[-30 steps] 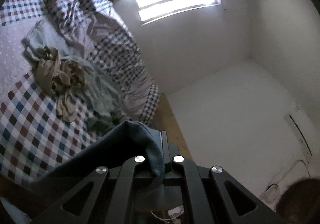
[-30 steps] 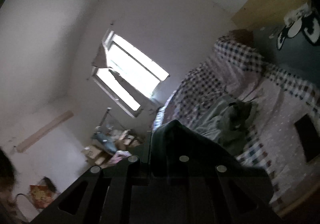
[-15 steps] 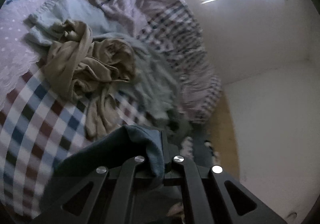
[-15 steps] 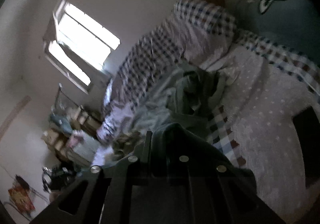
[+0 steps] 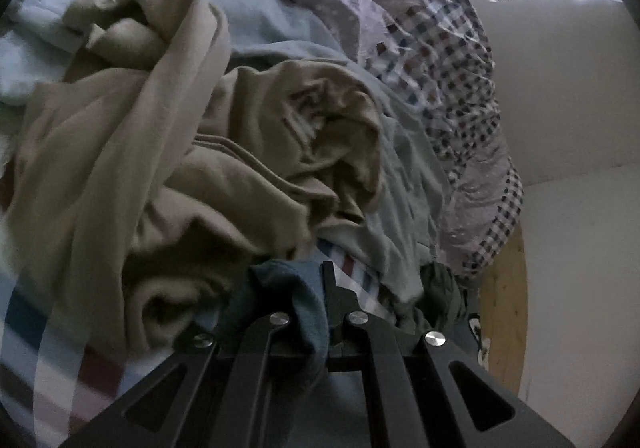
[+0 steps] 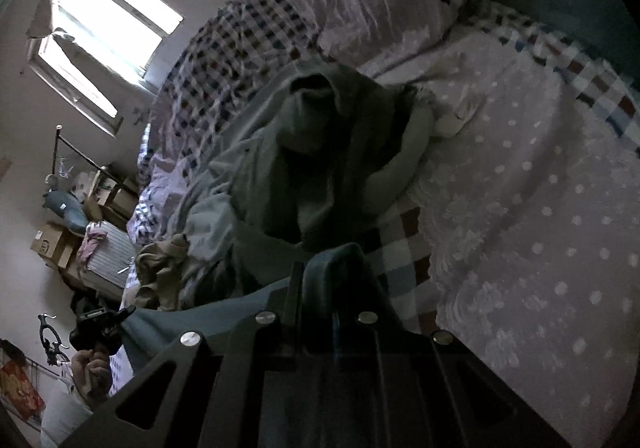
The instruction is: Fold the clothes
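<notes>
A dark blue garment [image 5: 304, 312] is pinched in my left gripper [image 5: 320, 288], its folded edge bulging out over the fingers. My right gripper [image 6: 320, 280] is shut on another part of the same blue garment [image 6: 340, 260], and the cloth stretches from it to the left gripper [image 6: 100, 328], held by a hand at lower left of the right wrist view. Close under the left gripper lies a crumpled tan garment [image 5: 168, 152] on the checked bedsheet [image 5: 48, 332]. A dark grey-green garment [image 6: 320, 152] lies heaped just beyond the right gripper.
A pale blue-green cloth [image 5: 404, 200] lies beside the tan one. A bunched checked quilt [image 6: 248, 48] runs along the bed's far side under the window [image 6: 104, 28]. Dotted lilac bedcover [image 6: 540, 208] spreads to the right. Boxes and clutter [image 6: 80, 232] stand on the floor.
Both grippers have dropped toward the bed with the blue garment still held. The left view went from wall and ceiling to the tan garment up close; the right view now faces the grey-green heap.
</notes>
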